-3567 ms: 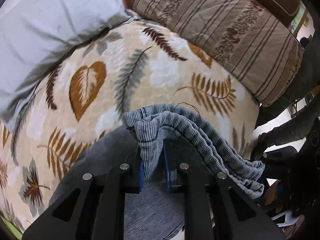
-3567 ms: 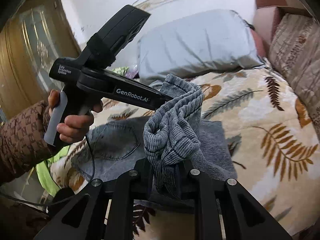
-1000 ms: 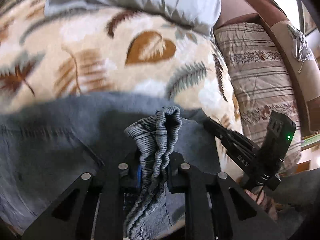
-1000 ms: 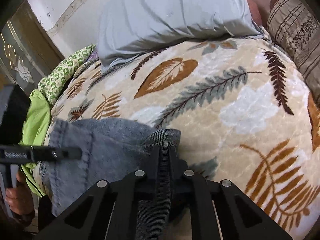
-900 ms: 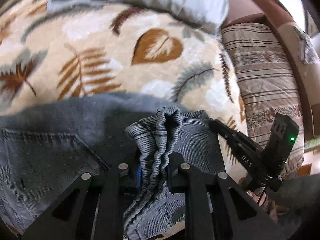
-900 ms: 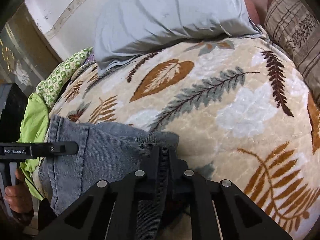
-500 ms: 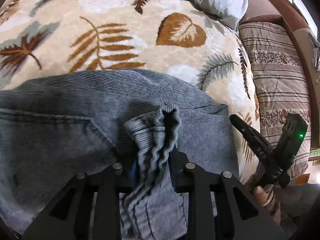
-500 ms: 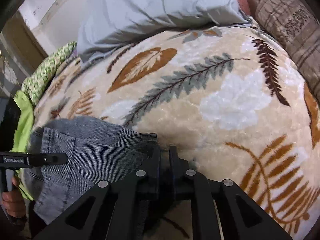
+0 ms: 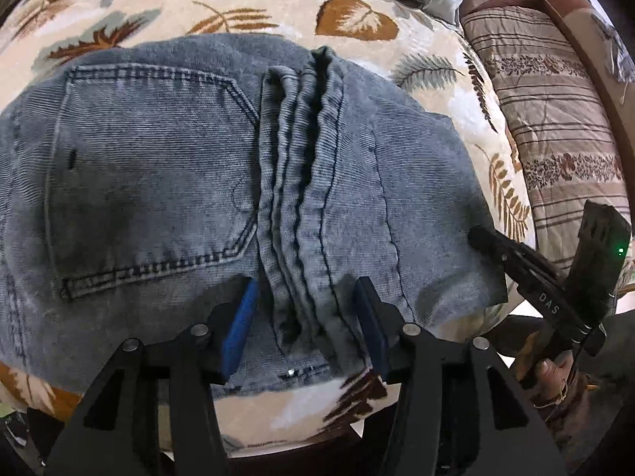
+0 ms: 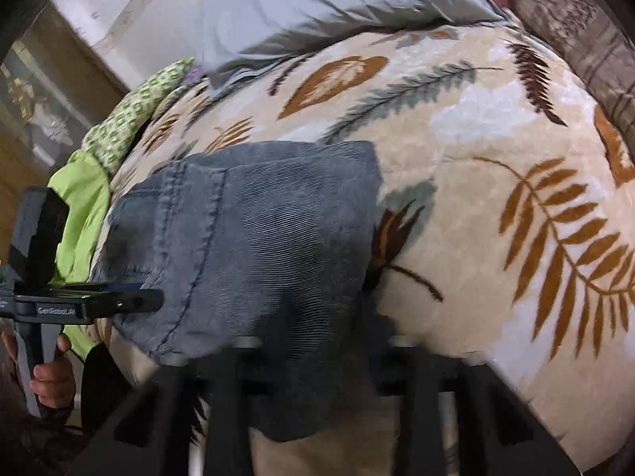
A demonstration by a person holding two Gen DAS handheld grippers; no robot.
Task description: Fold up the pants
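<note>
Closest in, the left gripper stands over the near edge of the pants, pointing steeply down. Its jaws are opening, and the blue pads sit clear on either side of a bunched ridge of hem that lies between them without being pressed. That ridge runs away from the gripper across the middle of the folded denim, with a stitched back pocket flat just to its left.

The right gripper is blurred in its own view, low over the near right part of the pants. Its jaws are opening too, only a little apart. Denim lies over the gap between the fingers, but the blur hides whether the pads press on it. From the left view its dark fingers touch the right edge of the denim, with the person's hand wrapped round the handle below.

The pants lie folded in a compact grey-blue block near the front edge of the bed, resting on a cream blanket printed with brown and grey leaves. Beyond the blanket a pale blue pillow lies at the far side, a striped brown cushion runs along the right, and green cloth bunches at the left edge.
</note>
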